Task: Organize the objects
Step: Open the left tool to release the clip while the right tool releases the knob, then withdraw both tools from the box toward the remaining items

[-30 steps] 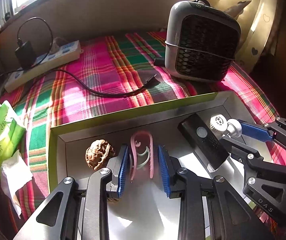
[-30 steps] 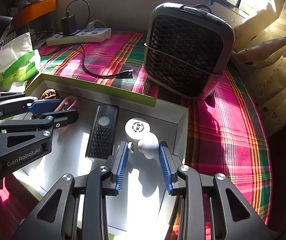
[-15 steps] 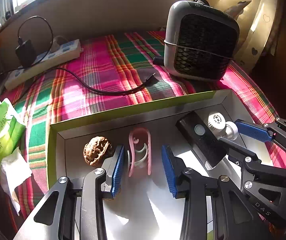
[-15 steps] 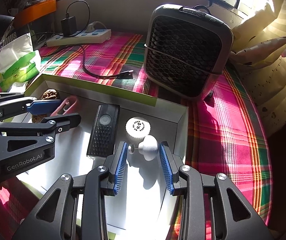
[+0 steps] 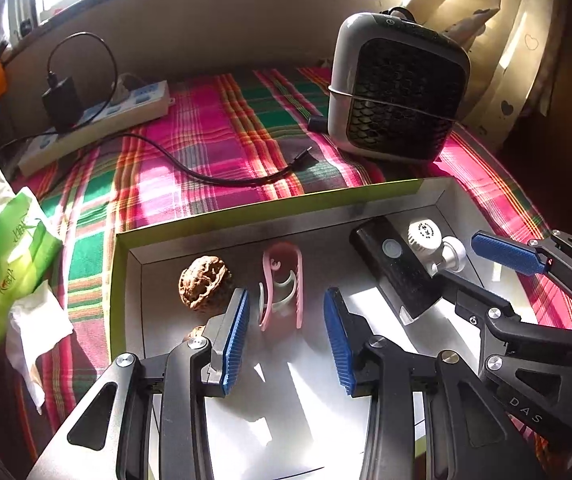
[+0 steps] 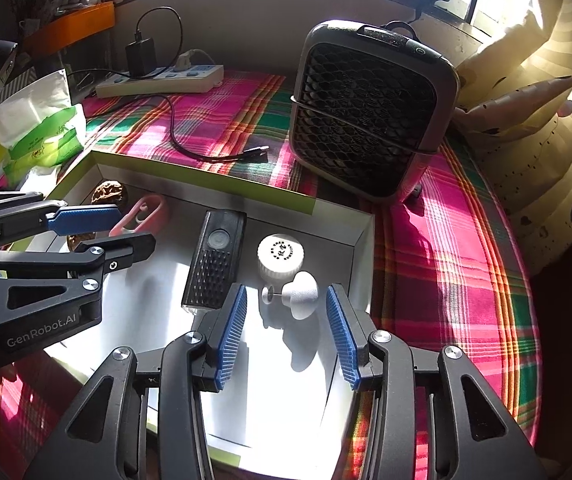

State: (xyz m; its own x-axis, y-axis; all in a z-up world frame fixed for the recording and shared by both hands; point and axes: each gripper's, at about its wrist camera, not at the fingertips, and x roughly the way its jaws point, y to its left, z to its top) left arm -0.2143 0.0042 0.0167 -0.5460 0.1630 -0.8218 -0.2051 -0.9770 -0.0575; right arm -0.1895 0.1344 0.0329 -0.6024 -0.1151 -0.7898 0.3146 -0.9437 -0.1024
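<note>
A shallow white box with a green rim (image 5: 246,208) holds a walnut (image 5: 204,282), a pink clip (image 5: 282,284), a black oblong device (image 5: 394,264), a white round cap (image 5: 424,234) and a white knob (image 5: 452,256). My left gripper (image 5: 285,296) stands open over the pink clip, and its blue pads are clear of the clip on both sides. My right gripper (image 6: 286,294) is opening. The knob (image 6: 300,294) lies on the box floor between its pads, untouched. The left gripper (image 6: 136,227) reaches in from the left beside the black device (image 6: 216,260).
A grey heater with a black grille (image 5: 398,92) stands behind the box on the plaid cloth (image 5: 206,140). A power strip (image 5: 98,120) with a black charger and a loose cable (image 5: 222,176) lies at the back left. A green tissue pack (image 5: 6,248) sits left of the box.
Both pairs of jaws have widened. The pink clip and the white knob now lie free between the pads. Neither hand has shifted much.
</note>
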